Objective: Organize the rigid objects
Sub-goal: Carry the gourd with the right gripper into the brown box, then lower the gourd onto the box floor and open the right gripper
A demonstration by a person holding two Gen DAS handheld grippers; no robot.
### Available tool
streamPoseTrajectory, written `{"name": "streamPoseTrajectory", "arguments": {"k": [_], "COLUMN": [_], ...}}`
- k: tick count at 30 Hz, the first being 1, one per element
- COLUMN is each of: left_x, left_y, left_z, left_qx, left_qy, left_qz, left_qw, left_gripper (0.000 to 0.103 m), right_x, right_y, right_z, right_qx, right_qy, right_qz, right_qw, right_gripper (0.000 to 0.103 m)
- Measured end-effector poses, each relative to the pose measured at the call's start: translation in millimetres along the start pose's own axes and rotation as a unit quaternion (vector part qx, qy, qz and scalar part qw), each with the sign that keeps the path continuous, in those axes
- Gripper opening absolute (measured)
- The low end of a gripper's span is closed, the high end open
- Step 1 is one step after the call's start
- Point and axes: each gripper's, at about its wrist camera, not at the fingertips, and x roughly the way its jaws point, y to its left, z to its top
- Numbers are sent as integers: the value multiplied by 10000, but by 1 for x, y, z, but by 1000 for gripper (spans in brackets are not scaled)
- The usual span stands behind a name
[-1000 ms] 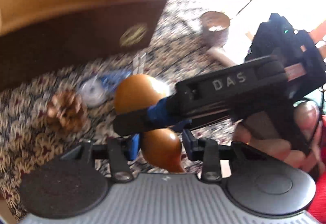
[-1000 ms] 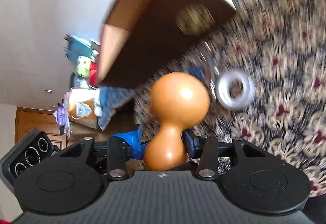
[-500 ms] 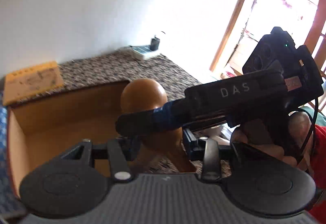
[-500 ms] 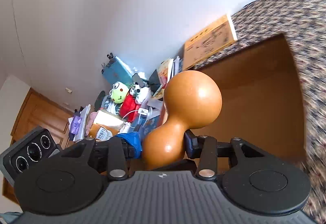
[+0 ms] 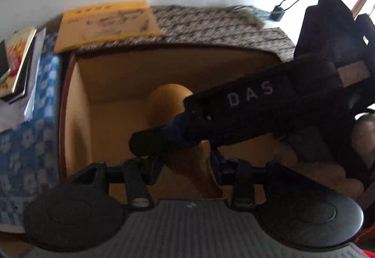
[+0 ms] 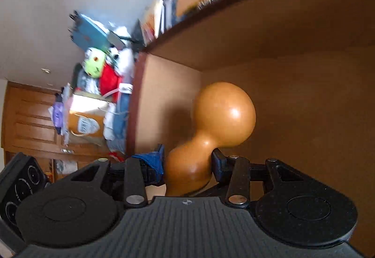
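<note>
Right wrist view first: right gripper (image 6: 187, 164) grasping the smaller lobe of the orange gourd (image 6: 222, 115), jaws having just been opening a little with the gourd between them, pads apparently in contact on both flanks. Left gripper (image 5: 185, 166) clenched on the tapering stem end of the same gourd, though blurred on one side. Gourd hanging inside the mouth of the brown box (image 5: 77, 103), big lobe foremost, not visibly resting on the floor of it. Main risk, as a judgement: slipping. Smooth, glossy, rounded surface, a grip loosening on one end, and a narrow tapered hold on the other; likely to roll or pivot out and knock against the cardboard if freed one-sidedly. Second risk: two grippers crowded together over one opening, prone to bumping each other or the near rim on withdrawal. Room: box interior bare and wide around the gourd, walls well apart from it on the far and right sides, left wall nearer. Beyond the far rim, patterned cloth (image 5: 211, 25) and a yellow board (image 5: 105, 21), both outside the working space.
</note>
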Motion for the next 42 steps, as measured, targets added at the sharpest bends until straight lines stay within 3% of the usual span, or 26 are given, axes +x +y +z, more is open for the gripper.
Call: {"name": "streamPoseTrajectory", "arguments": {"k": [6,12,15,16,20,23,31,34,36,42], "left_x": [12,20,21,21,11,-8,-59,-70,-72,-75], "left_y": [11,0,-10,-14,-16,-19,-18,-19,-16,-14], "left_z": [-8,-13,-18,-19,-17,-14,-20,-24,-28,-35], "left_qx": [-282,-296,-212,-144,-128,-82,-61,-100,-145,-252], "left_qy": [245,452,497,467,364,174,-236,-352,-377,-421], "left_qz": [330,248,218,302,431,435,452,513,578,744], "left_qw": [9988,9982,9983,9984,9983,9989,9987,9980,9975,9960], "left_gripper": [48,52,57,61,61,63,66,67,67,67], "right_x": [2,-22,-30,-33,-36,-22,12,28,32,-1], "right_y": [-4,-15,-17,-18,-23,-20,-17,-13,-12,13], "right_z": [-2,-1,0,0,-2,-4,-11,-12,-17,-36], "right_qx": [-208,-588,-493,-412,-171,16,1089,1434,1650,744], "right_qy": [283,391,293,183,35,104,326,383,344,-212], "right_qz": [142,39,-34,-105,-309,-831,-502,299,595,489], "right_qw": [9993,9975,9983,9989,9994,9965,9923,9885,9839,9958], "right_gripper": [30,30,30,30,30,31,31,30,30,31]}}
